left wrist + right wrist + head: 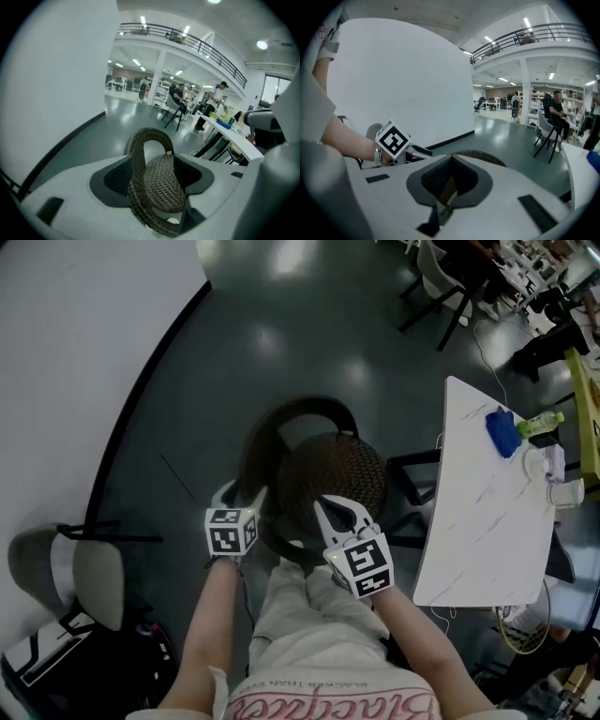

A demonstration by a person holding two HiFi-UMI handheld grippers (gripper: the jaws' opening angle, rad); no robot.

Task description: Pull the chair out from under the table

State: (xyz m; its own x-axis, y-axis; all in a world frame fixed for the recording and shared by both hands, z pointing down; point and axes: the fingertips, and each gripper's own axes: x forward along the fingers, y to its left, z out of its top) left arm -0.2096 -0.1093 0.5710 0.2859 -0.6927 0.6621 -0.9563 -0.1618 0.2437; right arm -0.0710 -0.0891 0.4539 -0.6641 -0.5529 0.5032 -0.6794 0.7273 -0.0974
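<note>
I log the left gripper (pixel 242 493) with fingers (pixel 70 197) wide apart and empty by the chair's (pixel 328 474) left rim, the right gripper (pixel 323 504) nearly shut on nothing over its near edge; chair dead ahead on the floor (pixel 281 324), backrest far, clear of the surface's (pixel 487 521) left edge.

An open-plan office hall: a railed mezzanine (pixel 201 44), rows of distant desks (pixel 492 101), people (pixel 179 96) seated at long tables (pixel 234 136).

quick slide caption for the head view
Wicker chair stands clear of the white table, with the left gripper and right gripper held over its near side.
</note>
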